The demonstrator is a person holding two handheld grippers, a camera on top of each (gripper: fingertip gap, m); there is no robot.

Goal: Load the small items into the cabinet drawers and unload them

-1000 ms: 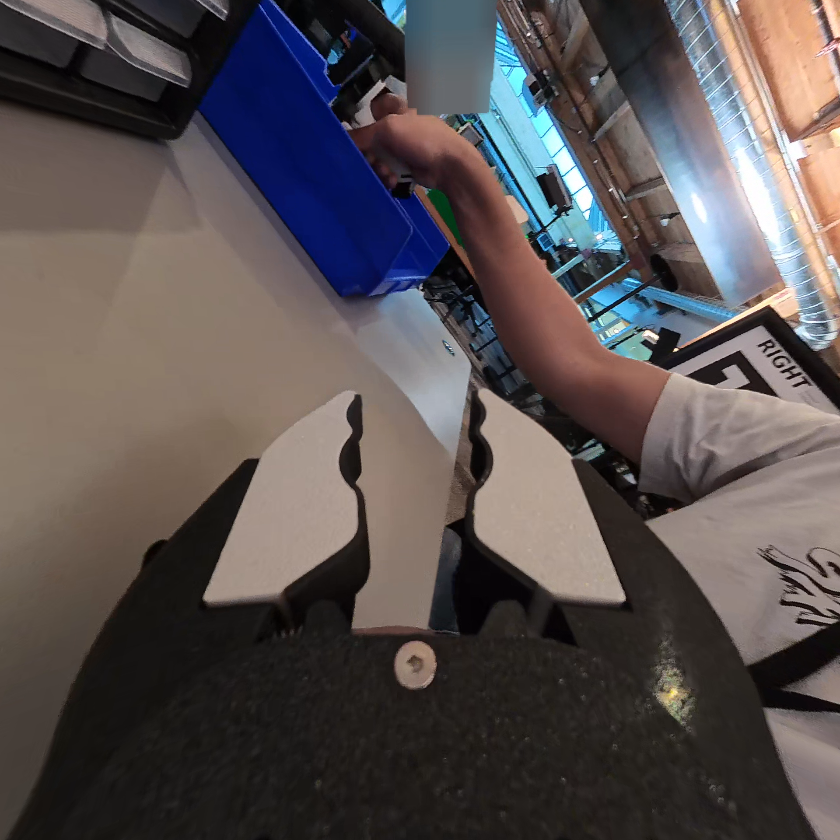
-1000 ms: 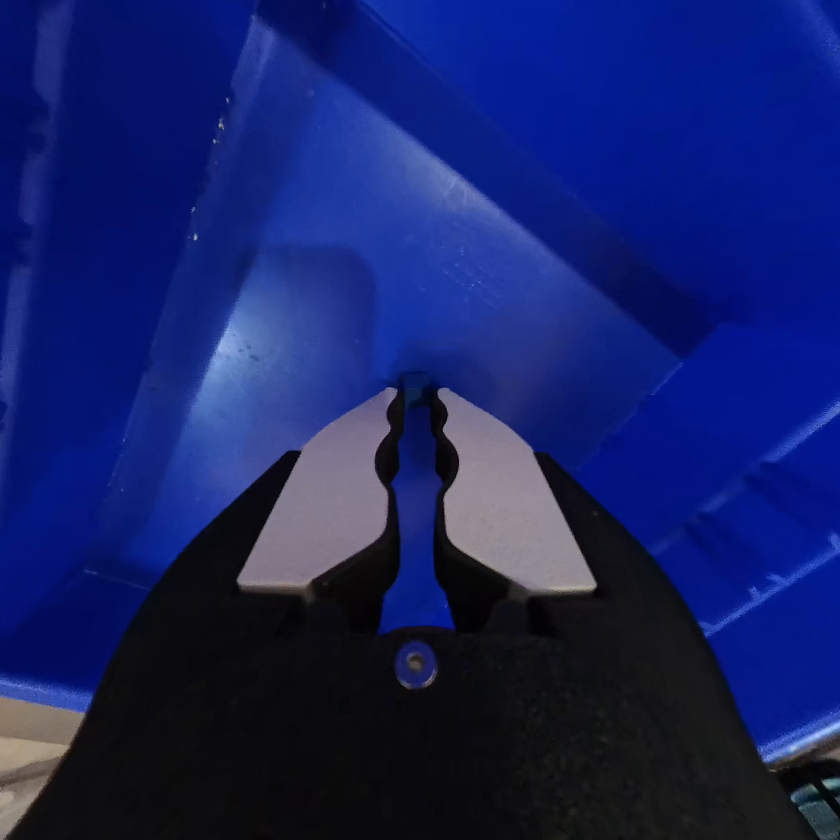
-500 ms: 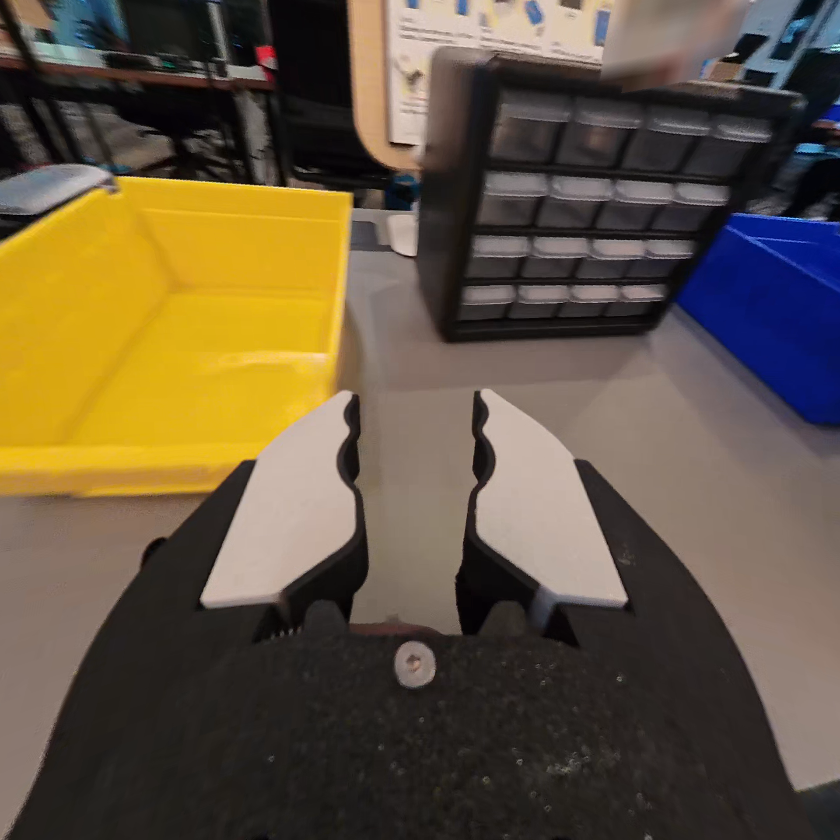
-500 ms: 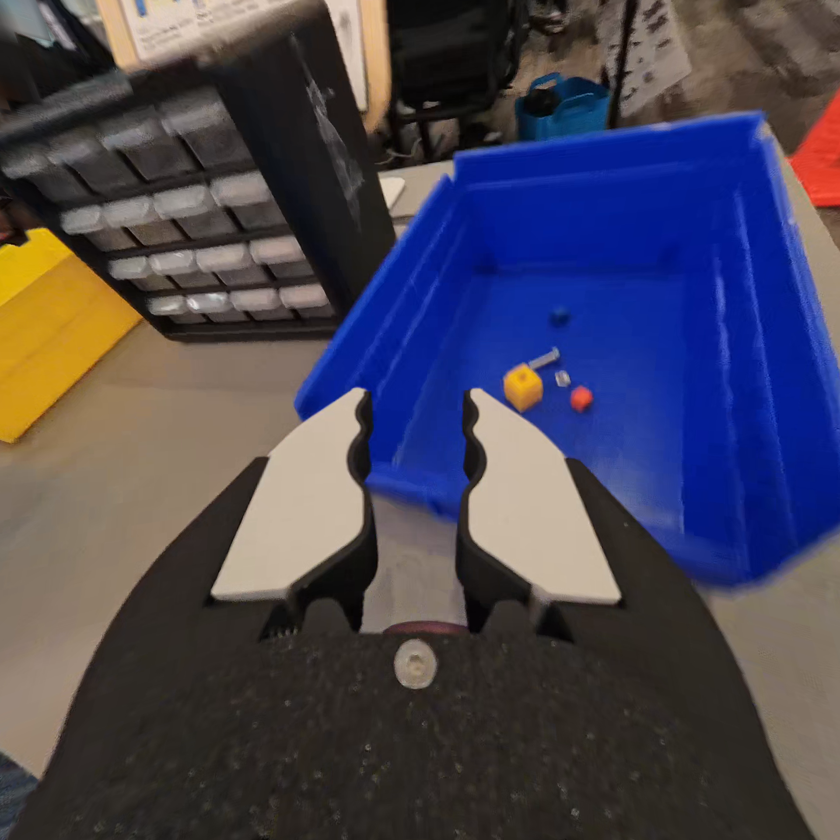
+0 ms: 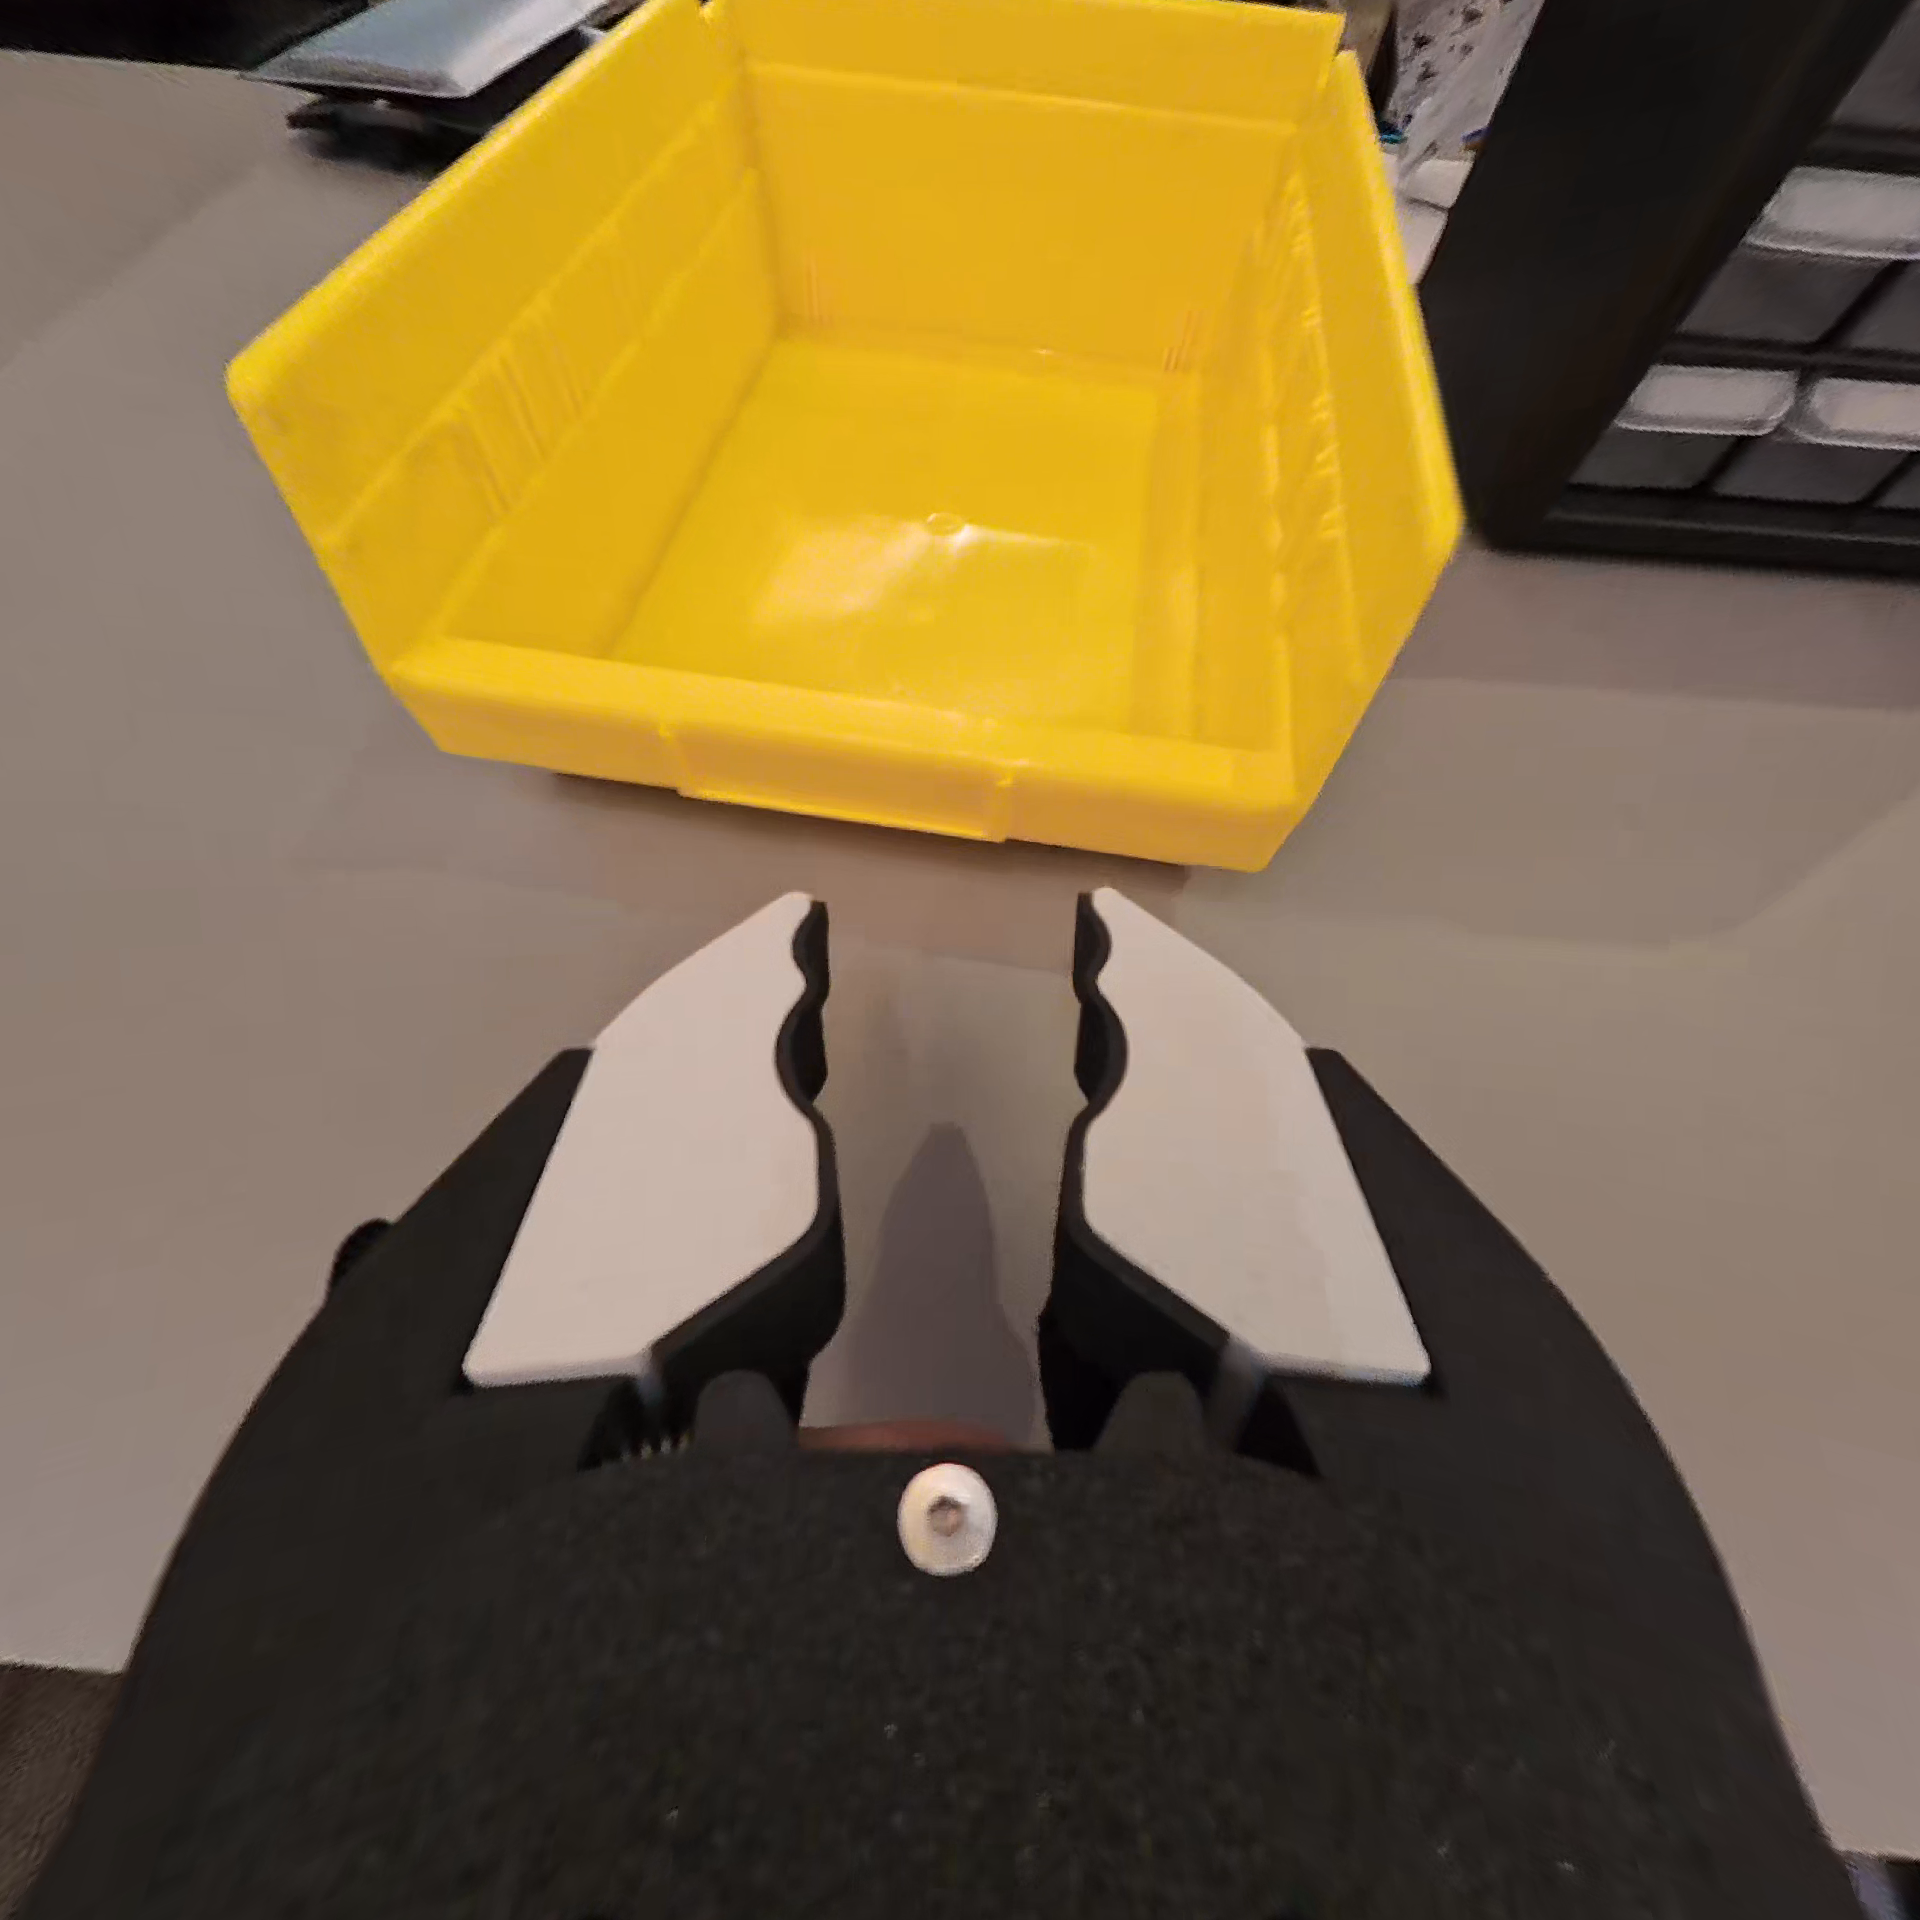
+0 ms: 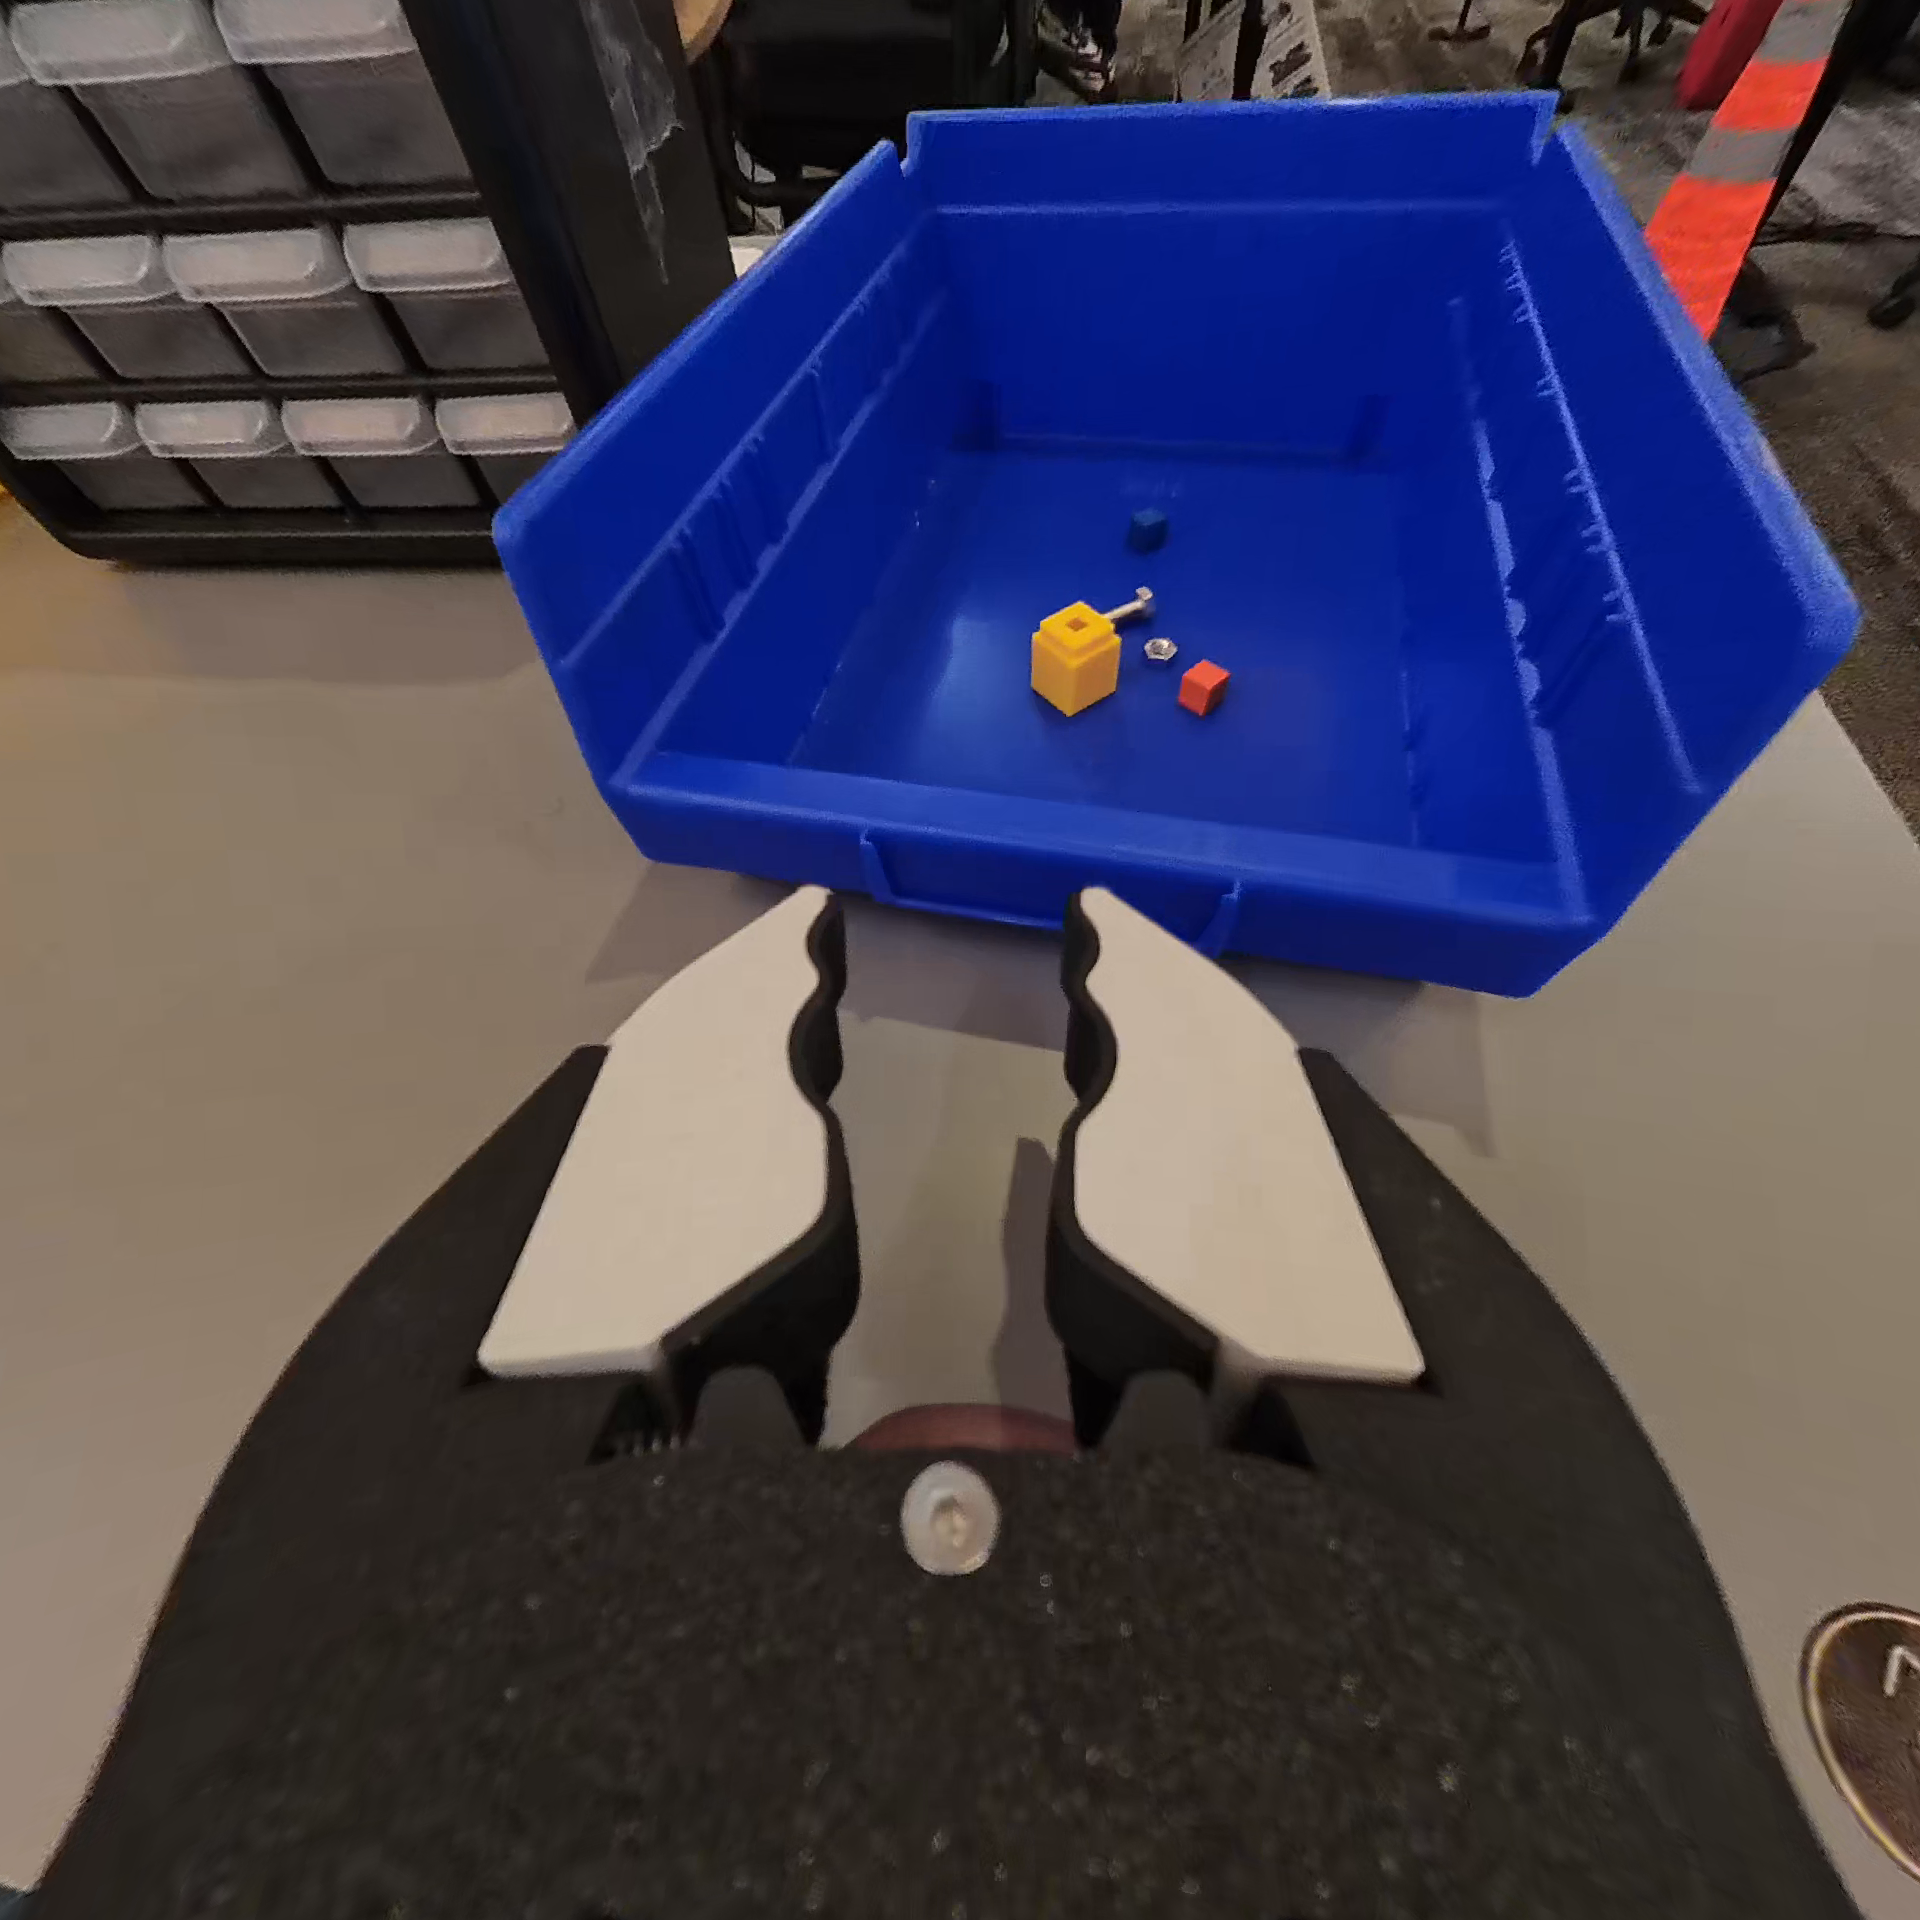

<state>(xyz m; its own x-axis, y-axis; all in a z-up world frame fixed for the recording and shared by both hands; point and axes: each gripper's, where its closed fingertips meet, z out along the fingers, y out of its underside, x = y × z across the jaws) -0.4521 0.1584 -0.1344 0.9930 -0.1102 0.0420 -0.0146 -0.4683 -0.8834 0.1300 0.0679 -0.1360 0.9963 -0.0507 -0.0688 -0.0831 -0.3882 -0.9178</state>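
Observation:
In the right wrist view a blue bin point(image 6: 1039, 852) sits on the grey table and holds a yellow block point(image 6: 1075, 660), a metal bolt point(image 6: 1130, 606), a metal nut point(image 6: 1158, 649), a red cube point(image 6: 1203, 687) and a small blue cube point(image 6: 1146, 530). My right gripper point(image 6: 951, 920) is open and empty, just in front of the bin's near wall. The black drawer cabinet point(image 6: 260, 312) stands left of the bin, its drawers closed. In the left wrist view my left gripper point(image 5: 951, 920) is open and empty in front of an empty yellow bin point(image 5: 831, 758).
The cabinet's side also shows at the right edge of the left wrist view point(image 5: 1704, 260). The grey table point(image 5: 208, 935) stretches around both bins. An orange cone point(image 6: 1735, 187) stands on the floor beyond the blue bin. A round dark sticker point(image 6: 1870, 1725) lies near the table's right edge. The left gripper's tips are roughly 60 centimetres from the right gripper's.
My right gripper has pulled back out of the blue bin, opened, and now faces it from the front. My left gripper has swung from the cabinet toward the yellow bin.

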